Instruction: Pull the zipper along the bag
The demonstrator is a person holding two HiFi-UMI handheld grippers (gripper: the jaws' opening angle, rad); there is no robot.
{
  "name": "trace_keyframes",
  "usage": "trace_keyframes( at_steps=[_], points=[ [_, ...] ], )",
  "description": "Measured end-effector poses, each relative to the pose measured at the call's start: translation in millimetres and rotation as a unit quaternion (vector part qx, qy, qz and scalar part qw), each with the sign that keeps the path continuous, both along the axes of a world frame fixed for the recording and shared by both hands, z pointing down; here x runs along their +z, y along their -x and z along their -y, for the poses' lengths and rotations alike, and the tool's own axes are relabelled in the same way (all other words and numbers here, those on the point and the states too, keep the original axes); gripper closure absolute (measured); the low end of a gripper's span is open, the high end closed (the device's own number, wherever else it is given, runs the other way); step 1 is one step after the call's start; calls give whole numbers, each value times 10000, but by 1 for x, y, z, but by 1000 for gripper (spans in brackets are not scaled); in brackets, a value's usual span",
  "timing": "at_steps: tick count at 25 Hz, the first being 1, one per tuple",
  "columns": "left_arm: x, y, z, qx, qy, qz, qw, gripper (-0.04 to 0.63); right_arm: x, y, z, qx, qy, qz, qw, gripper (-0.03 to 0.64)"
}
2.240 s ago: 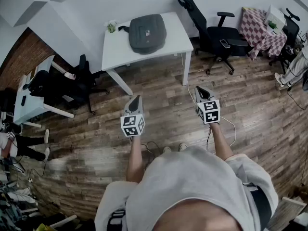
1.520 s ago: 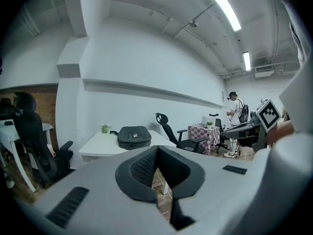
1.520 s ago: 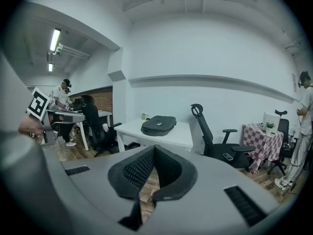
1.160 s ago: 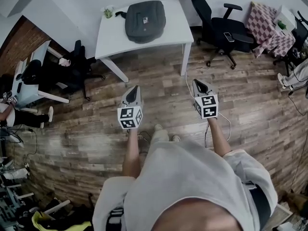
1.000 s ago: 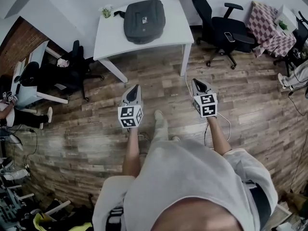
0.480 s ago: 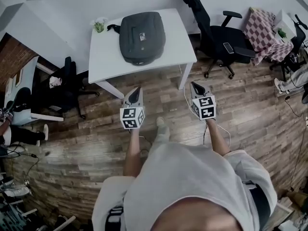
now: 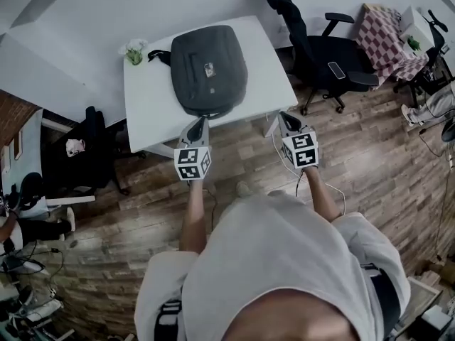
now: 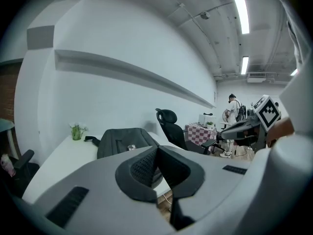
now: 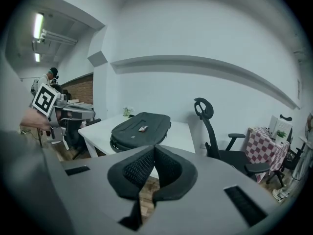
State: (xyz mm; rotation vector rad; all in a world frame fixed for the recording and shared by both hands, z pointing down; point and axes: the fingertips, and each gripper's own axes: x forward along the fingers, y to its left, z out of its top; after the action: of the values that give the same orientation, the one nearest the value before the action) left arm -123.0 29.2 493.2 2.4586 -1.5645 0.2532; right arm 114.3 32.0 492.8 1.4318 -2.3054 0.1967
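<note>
One dark bag (image 7: 208, 69) lies flat on the one white table (image 7: 149, 112), with a single small plant (image 7: 134, 51) near its far left corner and one black office chair (image 7: 323, 55) to the right. Two grippers are held forward side by side on outstretched forearms. The left gripper (image 7: 201, 122) points at the bag's near edge and the right gripper (image 7: 279, 116) at the table's near right corner. Both pairs of jaws are pressed together, holding nothing.

Bag (image 7: 208, 69) zipper too small to make out
</note>
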Motion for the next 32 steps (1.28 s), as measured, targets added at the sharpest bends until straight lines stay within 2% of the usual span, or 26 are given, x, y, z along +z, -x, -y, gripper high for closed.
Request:
trace_keyframes(
  at_steps=[13, 26, 32],
  points=[
    [32, -9, 75, 449, 330, 224, 9982, 569, 34, -2, 63, 181, 339, -21, 9993, 603],
    [51, -3, 173, 263, 658, 480, 9963, 569, 66, 3, 196, -87, 635, 328, 9974, 604],
    [57, -3, 195, 212, 844, 823, 9928, 569, 81, 7, 247, -390, 908, 386, 9944, 603]
  ],
)
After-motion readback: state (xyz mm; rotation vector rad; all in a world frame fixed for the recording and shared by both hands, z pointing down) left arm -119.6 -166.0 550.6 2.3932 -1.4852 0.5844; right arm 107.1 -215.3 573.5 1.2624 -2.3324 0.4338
